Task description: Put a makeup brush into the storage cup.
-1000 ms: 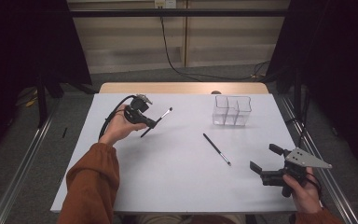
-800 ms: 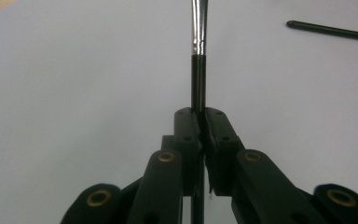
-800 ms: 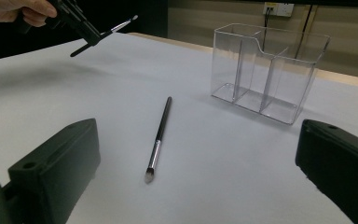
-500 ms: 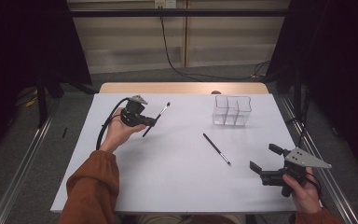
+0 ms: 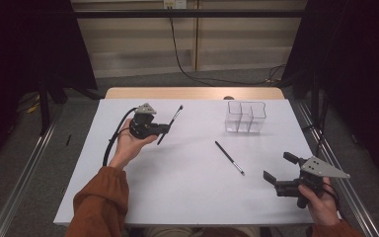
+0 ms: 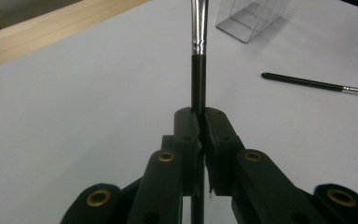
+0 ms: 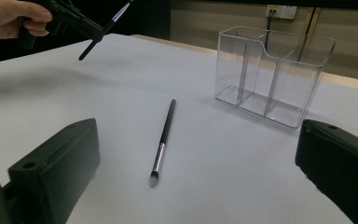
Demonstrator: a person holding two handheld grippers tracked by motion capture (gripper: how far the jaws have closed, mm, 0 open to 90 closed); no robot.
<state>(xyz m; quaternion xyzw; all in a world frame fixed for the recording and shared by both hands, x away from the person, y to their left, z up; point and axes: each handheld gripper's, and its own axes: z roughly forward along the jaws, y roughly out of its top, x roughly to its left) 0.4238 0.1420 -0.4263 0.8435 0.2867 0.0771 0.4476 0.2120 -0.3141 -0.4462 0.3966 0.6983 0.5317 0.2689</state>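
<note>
High view: two makeup brushes, one clear organizer (image 5: 246, 117) and two grippers sit over the white table (image 5: 187, 197). The organizer, with its three visible compartments, stands upright near the table's far edge.

The left gripper (image 5: 165, 129) is held above the table, well to the left of the organizer, and its jaws are clamped on the first brush (image 5: 170, 123). That brush is clear of the surface and tilted, with its metal ferrule and bristle end toward the far edge. In the left gripper view the black handle (image 6: 198, 84) runs straight up from between the pressed-together pads.

The second brush (image 5: 229, 157) lies flat on the table, on the near side of the organizer and apart from it, with its bristle tip pointing toward the person.

The right gripper (image 5: 279, 168) is held near the table's right edge, nearer the person than the organizer. Its jaws are spread wide with nothing between them; in the right gripper view the lying brush (image 7: 163, 140) shows beyond the gap.
</note>
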